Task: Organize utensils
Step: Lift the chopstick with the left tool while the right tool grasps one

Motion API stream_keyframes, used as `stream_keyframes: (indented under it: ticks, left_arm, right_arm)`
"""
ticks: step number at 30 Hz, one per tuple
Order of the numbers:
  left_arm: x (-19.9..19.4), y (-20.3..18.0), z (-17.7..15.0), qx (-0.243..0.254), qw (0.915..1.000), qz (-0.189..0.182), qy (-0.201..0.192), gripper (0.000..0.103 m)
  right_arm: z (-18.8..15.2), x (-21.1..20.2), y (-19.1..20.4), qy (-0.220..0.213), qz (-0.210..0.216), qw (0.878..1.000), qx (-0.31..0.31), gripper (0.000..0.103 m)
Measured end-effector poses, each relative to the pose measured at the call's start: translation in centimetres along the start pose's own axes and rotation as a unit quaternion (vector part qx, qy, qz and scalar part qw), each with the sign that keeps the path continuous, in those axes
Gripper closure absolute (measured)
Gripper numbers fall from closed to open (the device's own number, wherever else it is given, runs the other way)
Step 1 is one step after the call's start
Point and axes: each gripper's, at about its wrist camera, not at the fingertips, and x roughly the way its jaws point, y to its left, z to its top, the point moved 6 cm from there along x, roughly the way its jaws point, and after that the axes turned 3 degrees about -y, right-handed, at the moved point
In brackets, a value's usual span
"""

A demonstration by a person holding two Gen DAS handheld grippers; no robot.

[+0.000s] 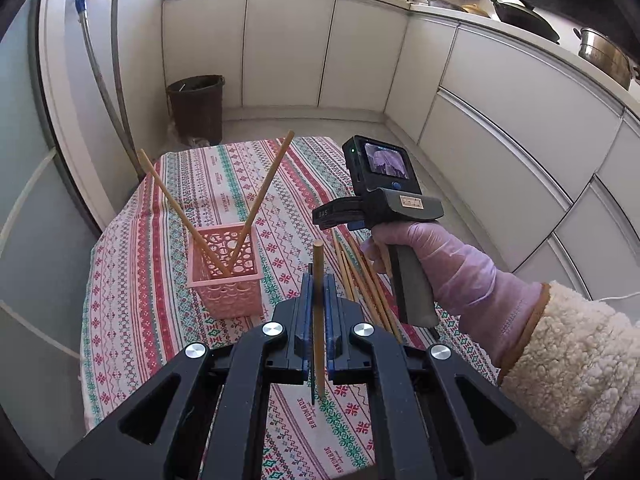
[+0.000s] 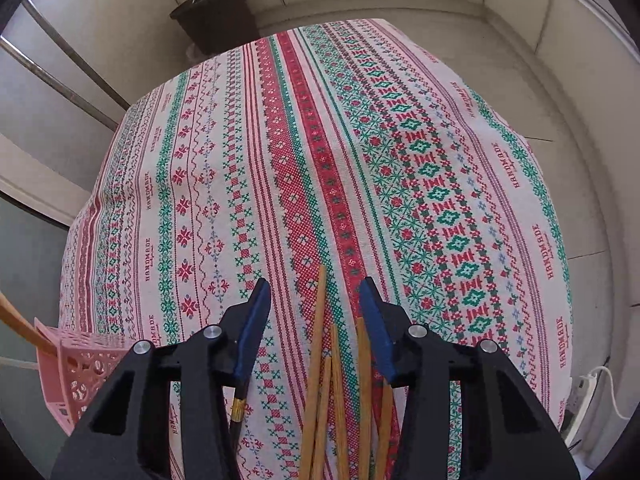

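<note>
1. Left tool (image 1: 319, 280) clenched on one chopstick (image 1: 318, 320), held upright along its fingers.
2. Pink basket (image 1: 226, 276) sits upper left of that tool, near, two sticks already inside.
3. Right tool (image 2: 316, 300) spread wide over loose chopsticks (image 2: 324, 392) lying lengthwise on surface (image 2: 280, 140).

left gripper (image 1: 318, 300) clamps chopstick (image 1: 319, 320) upright | pink basket (image 1: 226, 276) holds two
</note>
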Motion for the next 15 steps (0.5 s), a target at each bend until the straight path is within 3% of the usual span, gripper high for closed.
stream_keyframes:
  ticks: [3,5,6,11,15]
  left_arm:
    - [-0.6,0.5,0.2,-0.009,1.0,-0.004,-0.002,0.098]
    - [-0.9,0.5,0.3,-0.01,0.9999,-0.006,-0.008,0.098]
    - [-1.2,0.6,0.4,-0.012,0.9998,-0.006,-0.013,0.098]
    - [-1.7,1.1,0.6,-0.025,0.9994,-0.013,-0.02,0.098]
    - [-2.7,1.3,0.9,-0.031,0.9987,-0.019,-0.035,0.098]
  right_arm:
    - [-0.6,1.6,0.1,0.021,-0.021,1.0,-0.004,0.069]
    - [-0.7,1.7,0.4,0.003,-0.046,0.999,-0.03,0.092]
    - [-0.8,1.6,0.6,-0.002,-0.047,0.998,-0.034,0.097]
    - [-1.0,0.5,0.3,-0.027,-0.044,0.998,-0.027,0.098]
    - [-1.3,-3.3,-0.4,-0.058,-0.033,0.998,-0.023,0.098]
